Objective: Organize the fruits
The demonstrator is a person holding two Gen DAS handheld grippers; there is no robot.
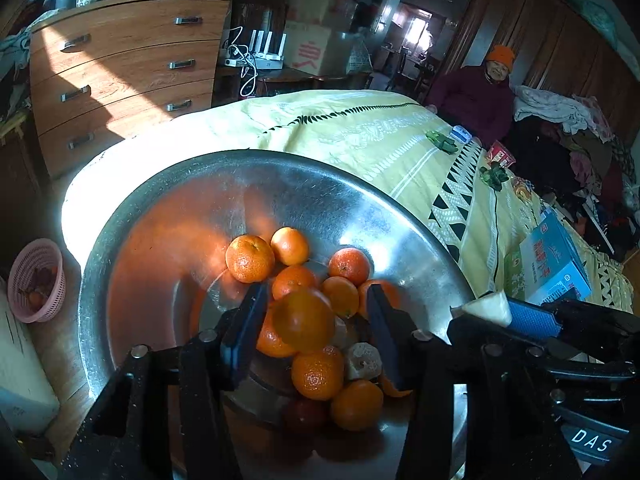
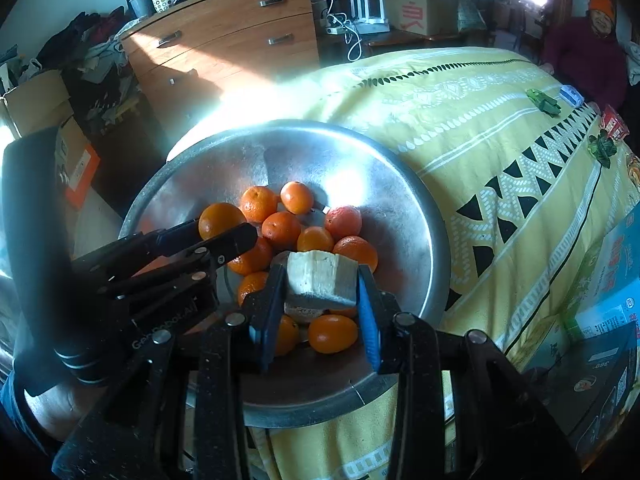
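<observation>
A large metal basin (image 1: 168, 216) (image 2: 404, 216) sits on a bed with a yellow cover and holds several oranges (image 1: 250, 258) (image 2: 282, 229). My left gripper (image 1: 316, 322) hangs over the pile; a blurred orange (image 1: 304, 320) sits between its jaws, which stand wider than the fruit. In the right wrist view the left gripper (image 2: 224, 236) shows with an orange (image 2: 220, 219) at its tips. My right gripper (image 2: 320, 286) is shut on a pale, whitish chunk (image 2: 322, 278) just above the oranges; that chunk also shows in the left wrist view (image 1: 488, 308).
A wooden chest of drawers (image 1: 120, 72) stands beyond the bed. A pink basket (image 1: 38, 280) sits on the floor at left. A blue box (image 1: 556, 264), small packets and green clips lie on the yellow cover (image 2: 500, 152). A person in an orange hat (image 1: 486, 92) sits at the far side.
</observation>
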